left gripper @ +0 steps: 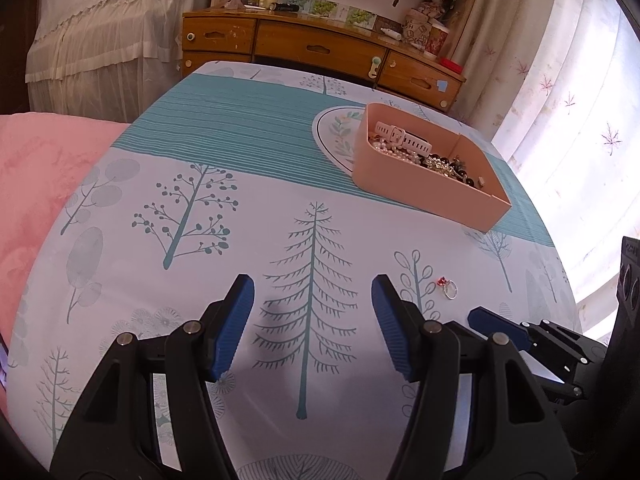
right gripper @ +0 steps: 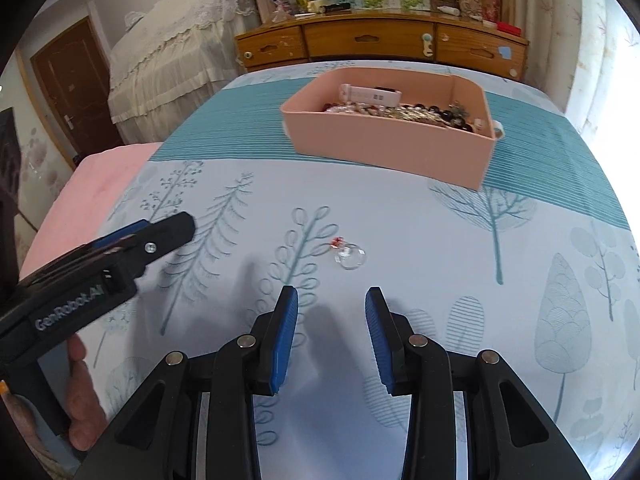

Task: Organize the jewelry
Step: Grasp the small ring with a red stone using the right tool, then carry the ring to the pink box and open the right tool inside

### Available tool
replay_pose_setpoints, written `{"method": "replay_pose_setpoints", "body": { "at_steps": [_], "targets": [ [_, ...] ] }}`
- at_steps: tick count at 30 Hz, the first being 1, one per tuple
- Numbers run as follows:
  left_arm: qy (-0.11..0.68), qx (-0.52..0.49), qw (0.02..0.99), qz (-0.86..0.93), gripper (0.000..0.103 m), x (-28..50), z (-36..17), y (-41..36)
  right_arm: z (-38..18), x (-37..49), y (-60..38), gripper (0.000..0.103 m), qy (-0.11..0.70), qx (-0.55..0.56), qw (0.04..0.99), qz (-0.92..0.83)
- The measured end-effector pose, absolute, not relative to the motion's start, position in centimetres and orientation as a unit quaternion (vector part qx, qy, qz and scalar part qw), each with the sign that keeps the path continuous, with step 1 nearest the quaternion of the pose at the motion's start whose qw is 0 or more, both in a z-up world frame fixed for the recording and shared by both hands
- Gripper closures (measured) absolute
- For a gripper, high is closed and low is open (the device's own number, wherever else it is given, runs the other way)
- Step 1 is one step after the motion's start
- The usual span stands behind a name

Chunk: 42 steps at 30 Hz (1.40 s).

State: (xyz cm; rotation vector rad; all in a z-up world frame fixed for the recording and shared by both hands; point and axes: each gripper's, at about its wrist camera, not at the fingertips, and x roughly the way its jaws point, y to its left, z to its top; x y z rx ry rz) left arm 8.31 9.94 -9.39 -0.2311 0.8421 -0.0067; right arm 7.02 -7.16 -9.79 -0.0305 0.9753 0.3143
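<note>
On the left of the tree-print tablecloth (left gripper: 180, 152), the left gripper (left gripper: 313, 316) hangs with its 2 blue pads apart, nothing between them. Just right of it lies 1 silver ring (left gripper: 449, 287) with a red stone, flat on the cloth. Over the near edge, the right gripper (right gripper: 331, 336) stands released (narrower gap, also empty), the ring (right gripper: 349, 255) just ahead of its tips. Farther back right, the pink box (left gripper: 424, 196) holds a white watch (left gripper: 402, 138), pearls and dark beads, partly over a plate (left gripper: 328, 132).
</note>
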Motion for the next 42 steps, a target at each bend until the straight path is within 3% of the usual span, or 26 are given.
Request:
{"method": "replay_pose_setpoints", "body": {
  "at_steps": [31,37,39,42],
  "targets": [
    [0.413,-0.142,0.900,-0.015,0.045,8.7,-10.2,10.9,-11.1,11.5,-4.4,0.068,0.444,-0.057,0.886,0.118],
    [0.412,-0.140,0.900,-0.014,0.045,8.7,-10.2,10.9,-11.3,11.0,-4.2,0.084,0.430,-0.085,0.893,0.102],
    [0.412,-0.137,0.901,-0.014,0.045,8.7,-10.1,10.8,-11.4,10.9,-4.3,0.095,0.427,-0.090,0.894,0.098],
    [0.410,-0.129,0.903,-0.011,0.045,8.7,-9.9,10.5,-11.4,10.5,-4.6,0.095,0.425,-0.091,0.895,0.098]
  ]
}}
